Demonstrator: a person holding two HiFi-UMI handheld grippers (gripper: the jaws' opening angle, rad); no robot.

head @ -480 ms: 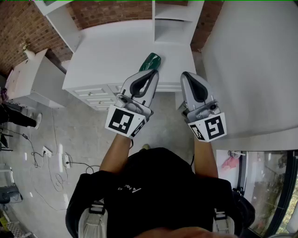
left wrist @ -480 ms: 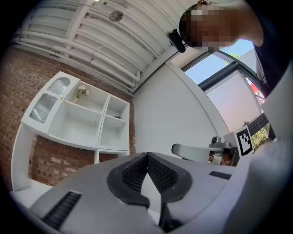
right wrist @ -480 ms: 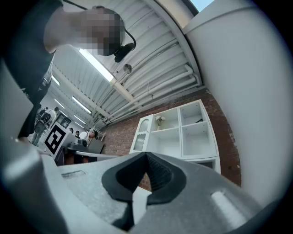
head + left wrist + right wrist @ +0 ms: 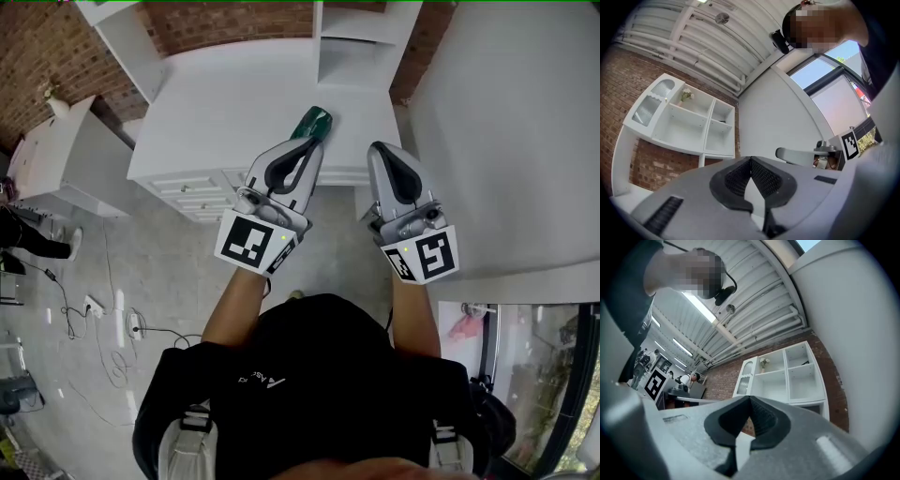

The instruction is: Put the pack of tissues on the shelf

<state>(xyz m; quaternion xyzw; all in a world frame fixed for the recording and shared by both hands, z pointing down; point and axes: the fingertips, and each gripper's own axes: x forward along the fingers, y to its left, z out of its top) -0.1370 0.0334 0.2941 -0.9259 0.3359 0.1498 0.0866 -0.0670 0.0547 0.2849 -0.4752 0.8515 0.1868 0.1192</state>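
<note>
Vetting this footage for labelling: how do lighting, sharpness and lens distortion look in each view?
Head view: evenly lit and sharp, the pack of tissues crisp, desk edges mildly bowed. Left gripper view: strong fisheye, black corners, the window bright, the shelf bent. Right gripper view: same fisheye, ceiling light blown out.

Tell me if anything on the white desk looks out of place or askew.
Only the green pack of tissues: it lies alone on the white desk, slanted to the desk's edges, not on the shelf. Nothing looks spilled or damaged.
</note>
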